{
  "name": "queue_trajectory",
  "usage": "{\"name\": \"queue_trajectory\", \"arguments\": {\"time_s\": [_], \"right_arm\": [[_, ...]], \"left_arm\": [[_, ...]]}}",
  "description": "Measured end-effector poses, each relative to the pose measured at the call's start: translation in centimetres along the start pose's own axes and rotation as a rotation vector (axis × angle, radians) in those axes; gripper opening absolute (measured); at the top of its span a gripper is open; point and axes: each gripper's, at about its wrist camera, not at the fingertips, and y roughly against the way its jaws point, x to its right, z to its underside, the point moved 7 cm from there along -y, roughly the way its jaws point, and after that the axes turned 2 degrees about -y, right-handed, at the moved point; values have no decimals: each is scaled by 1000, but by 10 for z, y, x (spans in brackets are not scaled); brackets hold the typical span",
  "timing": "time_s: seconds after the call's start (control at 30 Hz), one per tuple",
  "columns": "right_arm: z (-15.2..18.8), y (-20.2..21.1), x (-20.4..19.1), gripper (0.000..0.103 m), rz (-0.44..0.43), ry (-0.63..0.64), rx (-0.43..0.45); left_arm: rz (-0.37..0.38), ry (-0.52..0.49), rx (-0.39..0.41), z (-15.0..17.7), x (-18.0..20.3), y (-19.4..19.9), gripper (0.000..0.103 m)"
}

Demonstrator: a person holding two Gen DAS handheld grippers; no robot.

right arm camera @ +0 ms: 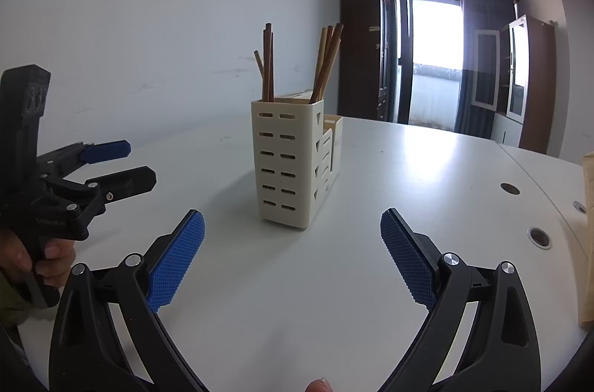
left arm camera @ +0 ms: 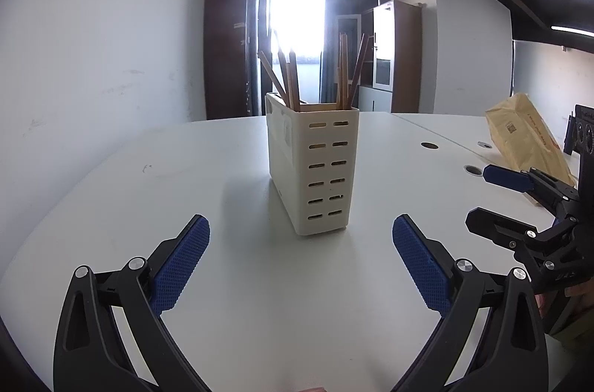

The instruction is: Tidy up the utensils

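Note:
A cream slotted utensil holder (left arm camera: 315, 165) (right arm camera: 289, 165) stands upright on the white table (left arm camera: 230, 280) (right arm camera: 427, 176). Several brown wooden chopsticks (left arm camera: 289, 80) (right arm camera: 269, 65) stick out of its top in two bunches. My left gripper (left arm camera: 300, 243) is open a short way in front of the holder, with nothing between its blue pads. My right gripper (right arm camera: 293, 236) is open too, also just short of the holder and empty. Each gripper shows in the other's view: the right gripper (left arm camera: 493, 199) at the right edge, the left gripper (right arm camera: 126, 165) at the left edge.
A brown paper bag (left arm camera: 527, 139) lies on the table at the right. Round cable holes (right arm camera: 540, 238) dot the table's right side. A white wall runs along the left. Dark cabinets (right arm camera: 364, 46) and a bright window stand beyond the table's far edge.

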Motion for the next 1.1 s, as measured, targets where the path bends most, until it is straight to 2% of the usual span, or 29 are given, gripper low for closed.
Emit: {"name": "queue_trajectory", "arguments": {"time_s": [1.1], "right_arm": [[4, 3, -2, 97, -15, 14, -15]], "left_arm": [[21, -4, -13, 1, 7, 1, 97]]}}
